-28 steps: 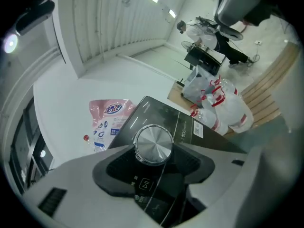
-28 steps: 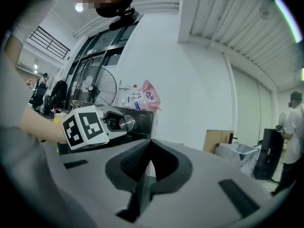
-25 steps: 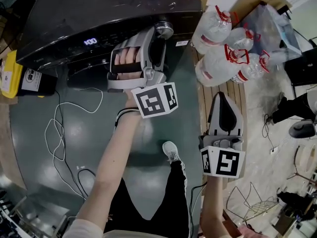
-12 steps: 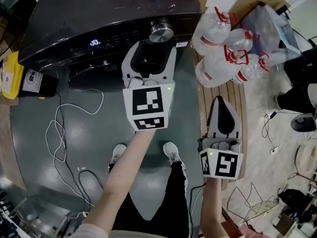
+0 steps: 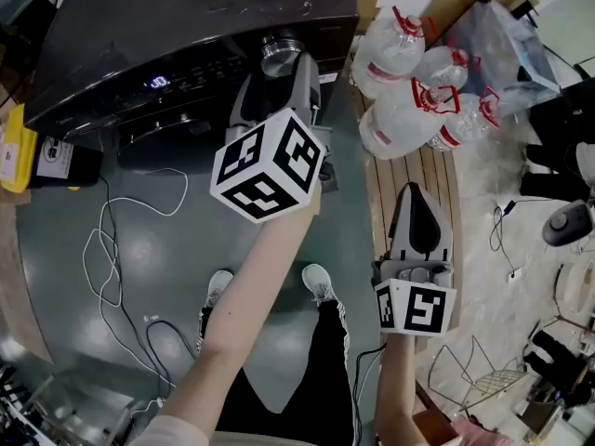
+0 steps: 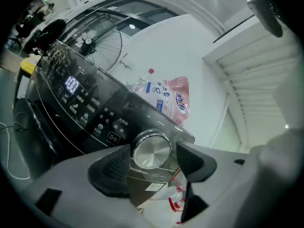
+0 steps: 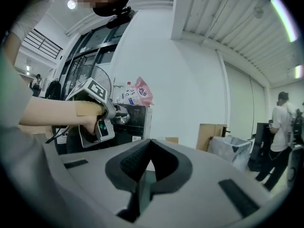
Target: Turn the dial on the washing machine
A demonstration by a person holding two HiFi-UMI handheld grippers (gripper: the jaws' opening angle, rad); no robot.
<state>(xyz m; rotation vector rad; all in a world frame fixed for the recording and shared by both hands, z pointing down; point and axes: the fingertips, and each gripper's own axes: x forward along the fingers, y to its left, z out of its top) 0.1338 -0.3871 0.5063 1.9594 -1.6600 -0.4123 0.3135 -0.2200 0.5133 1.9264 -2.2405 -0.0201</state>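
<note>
The black washing machine stands at the top of the head view, and its silver dial sits at the right end of the control panel. My left gripper is held up to the dial with its marker cube rolled sideways. In the left gripper view the dial shows between the two dark pads, with a small gap on each side; my left gripper is open. My right gripper hangs lower right, away from the machine. In its own view, my right gripper has its jaws together and holds nothing.
Several large water bottles stand right of the machine on wooden slats. A detergent bag lies on the machine's top. White cables trail over the floor at left, near a yellow object. A person stands far right.
My left gripper came off the dial, drew back, then rolled and moved up to it again with its jaws wider. The right gripper has barely moved.
</note>
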